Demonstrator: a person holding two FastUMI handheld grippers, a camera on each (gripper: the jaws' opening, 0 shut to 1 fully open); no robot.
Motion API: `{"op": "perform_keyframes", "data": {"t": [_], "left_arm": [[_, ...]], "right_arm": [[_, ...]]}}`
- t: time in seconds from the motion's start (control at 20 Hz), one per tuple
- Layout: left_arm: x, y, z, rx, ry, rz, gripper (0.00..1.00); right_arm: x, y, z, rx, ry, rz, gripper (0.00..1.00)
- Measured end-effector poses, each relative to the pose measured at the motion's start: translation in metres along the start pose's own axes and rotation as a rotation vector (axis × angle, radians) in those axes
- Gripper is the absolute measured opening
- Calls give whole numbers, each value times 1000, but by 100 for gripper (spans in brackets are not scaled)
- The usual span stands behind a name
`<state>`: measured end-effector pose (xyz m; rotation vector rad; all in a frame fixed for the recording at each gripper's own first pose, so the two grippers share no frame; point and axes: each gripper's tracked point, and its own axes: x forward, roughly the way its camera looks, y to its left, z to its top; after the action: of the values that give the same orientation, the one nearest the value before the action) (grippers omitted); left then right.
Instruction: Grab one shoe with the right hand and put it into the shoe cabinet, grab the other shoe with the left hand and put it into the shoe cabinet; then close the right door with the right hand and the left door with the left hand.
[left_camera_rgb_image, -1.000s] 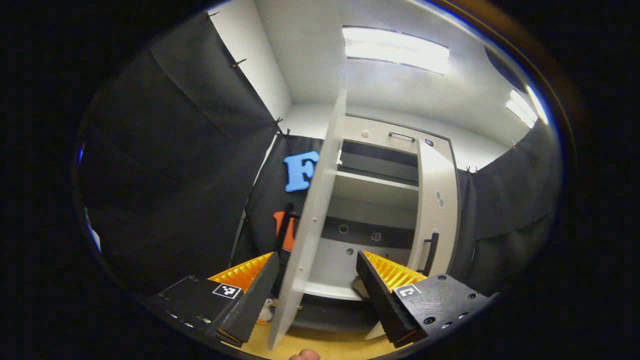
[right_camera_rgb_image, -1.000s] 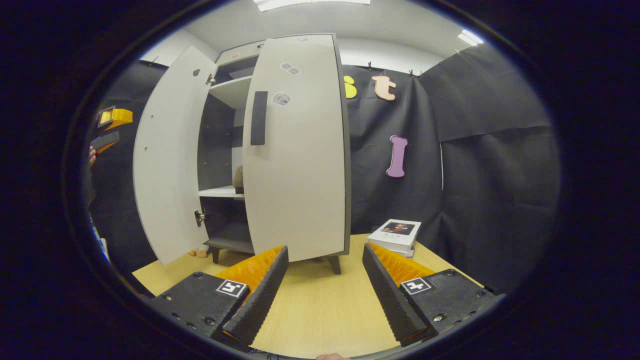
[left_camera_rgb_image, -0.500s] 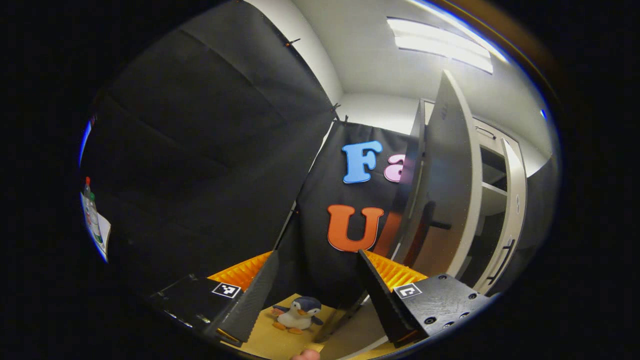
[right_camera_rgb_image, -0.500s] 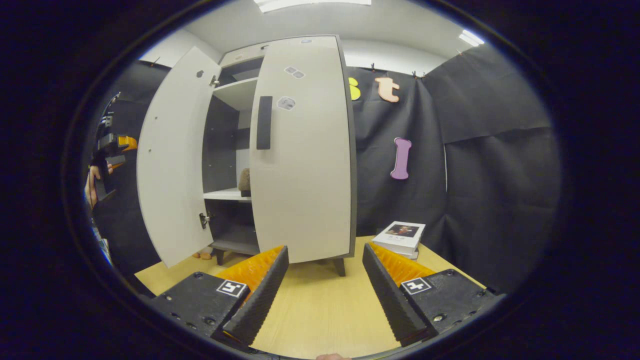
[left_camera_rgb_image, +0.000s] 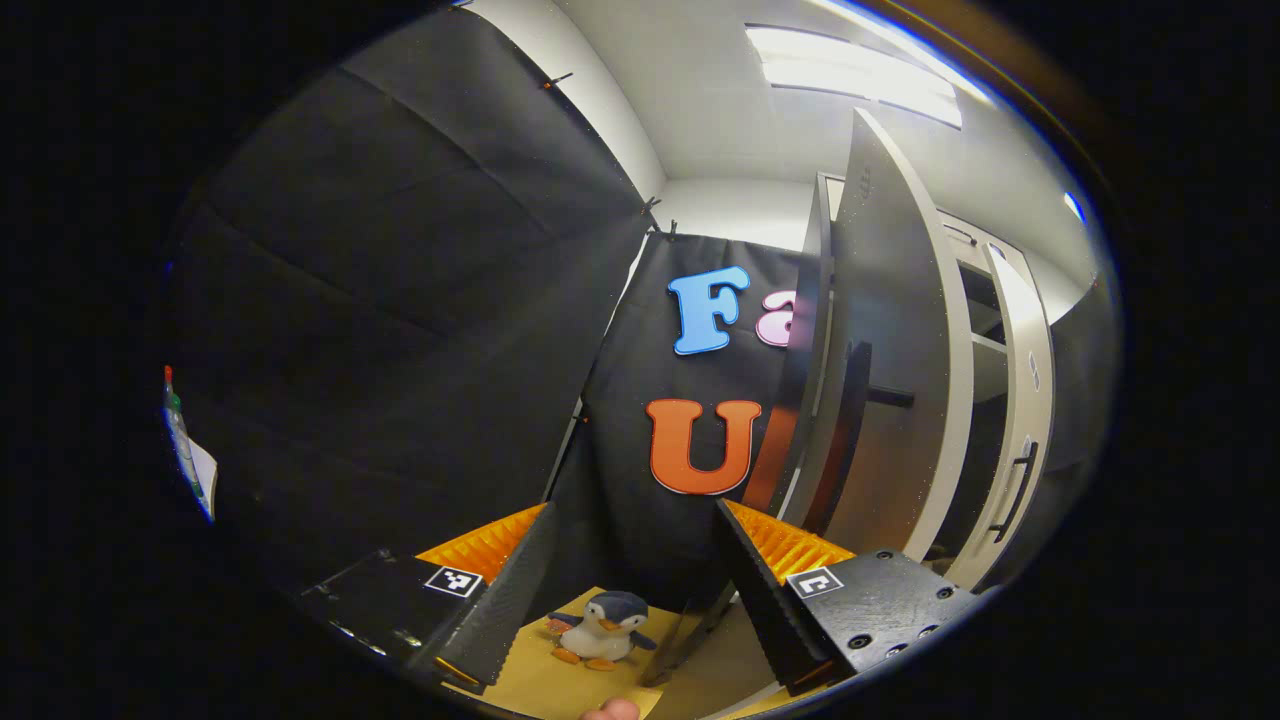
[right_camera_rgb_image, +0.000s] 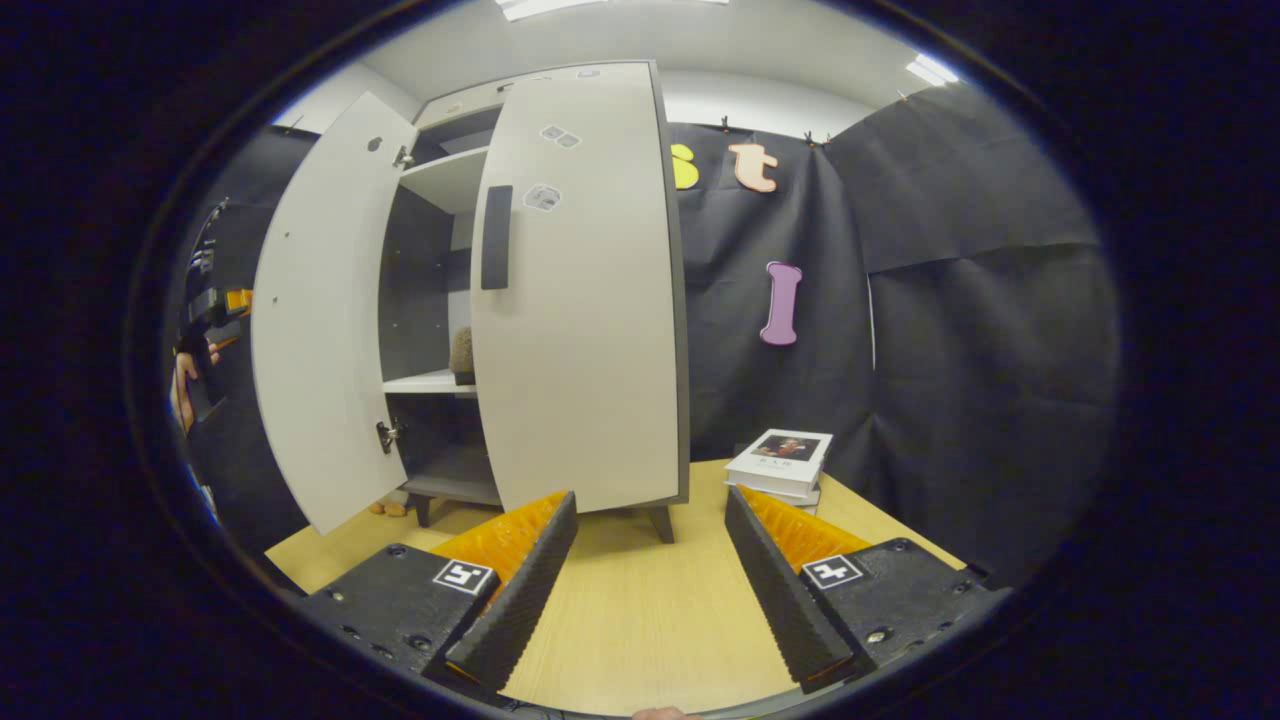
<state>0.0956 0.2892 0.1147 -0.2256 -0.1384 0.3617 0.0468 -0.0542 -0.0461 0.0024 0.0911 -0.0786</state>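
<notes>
Swinging round behind the left door (left_camera_rgb_image: 885, 330), my left gripper (left_camera_rgb_image: 625, 585) gapes wide, holding nothing. Right door (right_camera_rgb_image: 580, 300) is shut; mine comes next.

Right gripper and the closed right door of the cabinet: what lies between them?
In the right gripper view, bare wooden table lies between the right gripper and the right door; the books sit aside.
</notes>
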Motion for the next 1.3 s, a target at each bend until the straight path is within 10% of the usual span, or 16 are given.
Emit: {"op": "perform_keyframes", "data": {"t": [1.3], "left_arm": [[-15, -170, -19, -112, 35, -303, 94]], "right_arm": [[-3, -13, 12, -32, -43, -18, 98]]}}
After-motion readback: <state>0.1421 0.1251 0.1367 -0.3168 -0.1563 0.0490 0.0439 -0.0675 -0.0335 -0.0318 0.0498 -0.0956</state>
